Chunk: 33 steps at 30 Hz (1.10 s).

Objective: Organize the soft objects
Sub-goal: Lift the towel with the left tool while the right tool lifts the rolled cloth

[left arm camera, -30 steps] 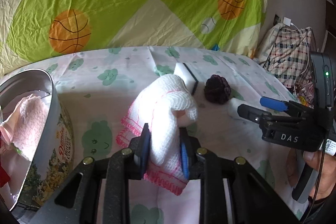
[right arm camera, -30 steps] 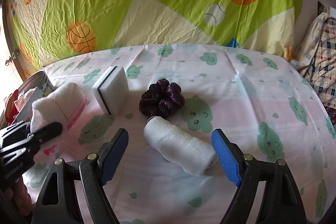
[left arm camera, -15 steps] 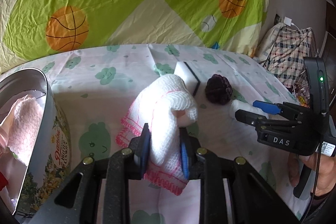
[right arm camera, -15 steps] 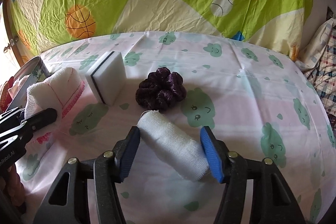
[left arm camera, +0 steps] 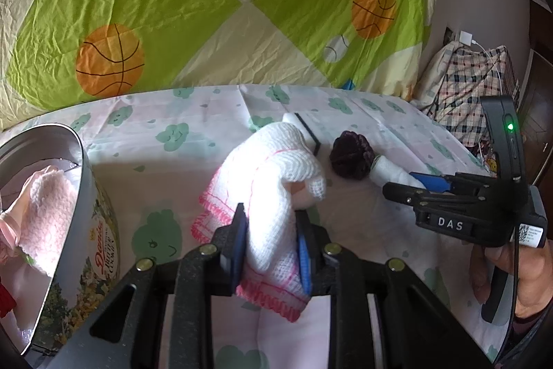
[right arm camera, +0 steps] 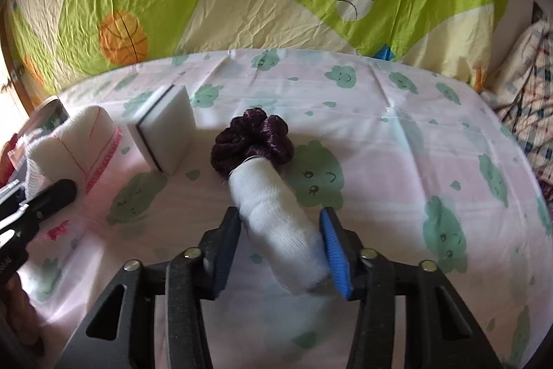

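Observation:
My left gripper (left arm camera: 271, 242) is shut on a white knitted cloth with pink trim (left arm camera: 276, 182), held over the bed sheet; the cloth also shows at the left of the right wrist view (right arm camera: 72, 144). My right gripper (right arm camera: 280, 242) has its blue pads on both sides of a white gauze roll (right arm camera: 273, 213), closed against it. The roll's far end touches a dark purple scrunchie (right arm camera: 254, 142). A white sponge with a black layer (right arm camera: 164, 137) stands left of the scrunchie. The right gripper shows in the left wrist view (left arm camera: 425, 184).
A round metal cookie tin (left arm camera: 83, 196) stands at the left, holding a pink cloth (left arm camera: 48, 213). A cloud-print sheet (right arm camera: 397, 144) covers the surface. A basketball-print quilt (left arm camera: 207, 6) rises behind. Plaid fabric (left arm camera: 477, 92) lies at the far right.
My right gripper moved forward over the gauze roll and its jaws closed from wide open onto it. The left gripper kept its hold on the cloth and shifted slightly.

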Available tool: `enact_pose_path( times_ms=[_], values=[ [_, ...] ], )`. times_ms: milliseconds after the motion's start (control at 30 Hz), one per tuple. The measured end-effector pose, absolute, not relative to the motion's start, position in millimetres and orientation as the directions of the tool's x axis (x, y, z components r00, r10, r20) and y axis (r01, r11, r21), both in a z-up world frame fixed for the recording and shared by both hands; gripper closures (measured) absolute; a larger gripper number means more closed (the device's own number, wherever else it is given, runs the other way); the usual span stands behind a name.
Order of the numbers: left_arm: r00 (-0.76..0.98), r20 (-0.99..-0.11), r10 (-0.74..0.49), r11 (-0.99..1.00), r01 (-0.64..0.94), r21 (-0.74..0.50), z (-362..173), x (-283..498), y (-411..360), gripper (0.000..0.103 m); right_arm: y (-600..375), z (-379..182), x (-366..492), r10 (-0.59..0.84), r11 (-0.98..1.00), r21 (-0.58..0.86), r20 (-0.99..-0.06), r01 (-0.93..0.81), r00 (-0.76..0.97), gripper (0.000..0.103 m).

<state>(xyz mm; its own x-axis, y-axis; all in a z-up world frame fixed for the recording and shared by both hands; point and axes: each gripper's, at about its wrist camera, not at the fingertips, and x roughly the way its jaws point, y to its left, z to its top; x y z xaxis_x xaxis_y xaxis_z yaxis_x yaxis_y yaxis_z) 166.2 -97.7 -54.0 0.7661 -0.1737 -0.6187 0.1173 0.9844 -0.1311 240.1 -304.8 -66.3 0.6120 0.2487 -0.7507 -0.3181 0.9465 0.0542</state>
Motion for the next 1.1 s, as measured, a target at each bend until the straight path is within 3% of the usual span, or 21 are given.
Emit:
enact_pose_path(
  times_ms=[233,1100],
  values=[
    [0.803,-0.574,-0.162,0.987,0.121,-0.11,-48,156,-99,0.079,-301,-60,222,0.321,0.937,0.139,-0.708,-0.322,0.629,0.062],
    [0.846,-0.512,-0.148,0.988,0.105,-0.113,-40,137,-89,0.079,-270,-39,175,0.392,0.92,0.234,-0.531,-0.314,0.751,0.062]
  ],
)
